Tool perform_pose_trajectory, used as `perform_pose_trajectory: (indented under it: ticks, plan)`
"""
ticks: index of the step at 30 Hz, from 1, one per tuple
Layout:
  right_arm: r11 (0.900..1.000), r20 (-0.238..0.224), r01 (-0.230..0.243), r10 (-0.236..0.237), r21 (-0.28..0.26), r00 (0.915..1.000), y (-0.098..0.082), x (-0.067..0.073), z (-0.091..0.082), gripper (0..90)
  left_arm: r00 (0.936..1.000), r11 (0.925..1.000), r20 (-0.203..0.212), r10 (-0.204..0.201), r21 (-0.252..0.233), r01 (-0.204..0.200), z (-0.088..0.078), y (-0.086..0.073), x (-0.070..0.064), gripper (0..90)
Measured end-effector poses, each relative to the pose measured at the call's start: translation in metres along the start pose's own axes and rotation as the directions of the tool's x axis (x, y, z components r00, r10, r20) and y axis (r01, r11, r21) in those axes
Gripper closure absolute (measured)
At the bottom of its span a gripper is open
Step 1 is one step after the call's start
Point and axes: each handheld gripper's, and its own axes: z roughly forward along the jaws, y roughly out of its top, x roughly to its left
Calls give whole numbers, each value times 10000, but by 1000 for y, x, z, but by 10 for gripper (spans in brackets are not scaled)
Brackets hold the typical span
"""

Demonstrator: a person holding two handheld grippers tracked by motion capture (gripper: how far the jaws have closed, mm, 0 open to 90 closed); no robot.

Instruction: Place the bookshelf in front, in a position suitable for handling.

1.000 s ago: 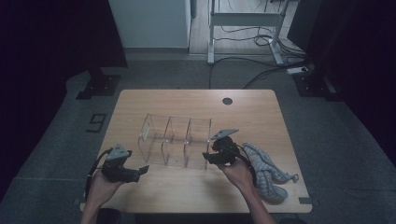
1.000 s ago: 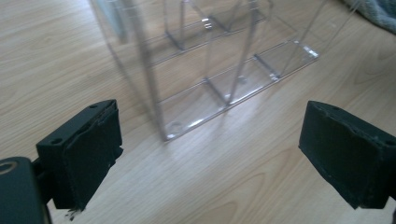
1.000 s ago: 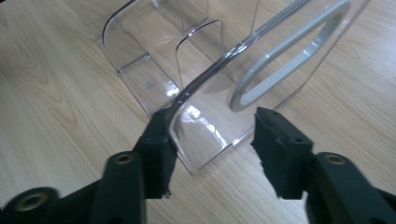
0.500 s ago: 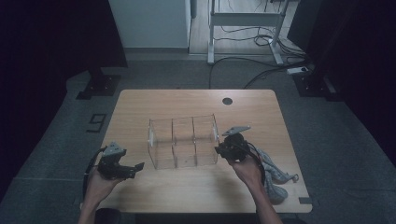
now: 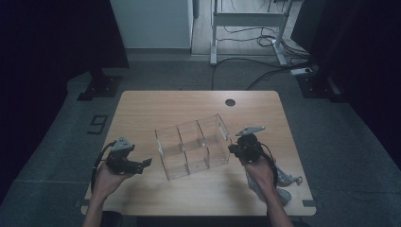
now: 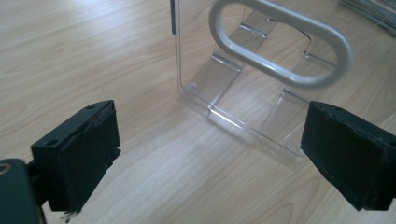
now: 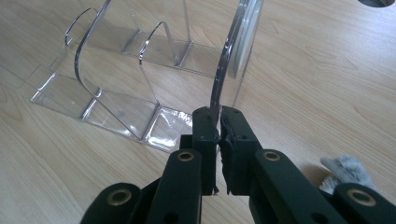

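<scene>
High view: dim and underexposed, with dark, nearly black surroundings, soft detail, mild grain, and only the wooden table (image 5: 198,109) moderately lit from above. Left and right gripper views: bright, even light on pale wood grain, soft shadows beneath the clear acrylic organizer (image 7: 116,107), and faint glints along its edges. Near jaws slightly soft; frame edges show wide-angle bending.

Glossy clear plastic organizer (image 5: 194,146); matt wood-grain, perhaps laminate, table (image 5: 156,106).

Grey cloth (image 5: 279,182) mostly hidden behind right hand (image 5: 259,171); poss. several pcs, can't tell.
</scene>
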Motion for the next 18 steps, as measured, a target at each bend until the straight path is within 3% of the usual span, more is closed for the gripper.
perform_pose_trajectory:
  ticks: [18]
  plan:
    - [9998, -203, 202, -201, 42, 9996, -13, -17, -15, 859, 9951, 9969, 667, 729, -358, -706, 23, 24, -17, 103]
